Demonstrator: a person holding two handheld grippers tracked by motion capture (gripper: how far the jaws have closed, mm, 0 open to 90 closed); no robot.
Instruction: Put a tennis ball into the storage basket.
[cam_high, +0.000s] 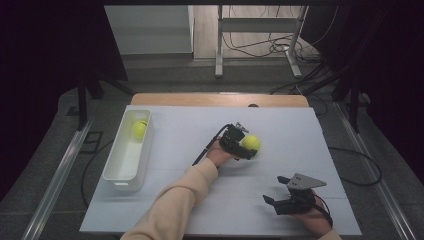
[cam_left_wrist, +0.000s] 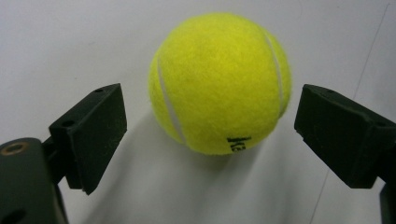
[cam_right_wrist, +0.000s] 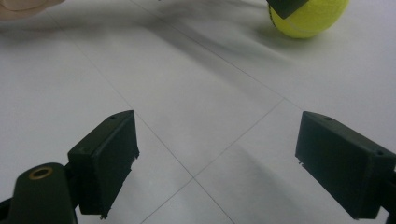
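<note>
mid-table, bracketing tennis ball (cam_left_wrist: 219, 84) with left gripper (cam_high: 239, 142), jaws spread, gaps showing on both sides, not yet touching. likely pre-grasp; next probably needing closure on the ball, then carrying toward white bin (cam_high: 113, 172) already holding second tennis ball (cam_high: 139, 129). looking fuzzy yellow, white seam, black lettering, resting on white table (cam_high: 175, 200). idling near front edge: right gripper (cam_high: 280, 192), jaws spread, empty.

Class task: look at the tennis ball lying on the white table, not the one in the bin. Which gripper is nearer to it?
Left. The left gripper is right at the tennis ball, its open jaws either side of it. The right gripper sits open, nearer the person, well short of it.
</note>
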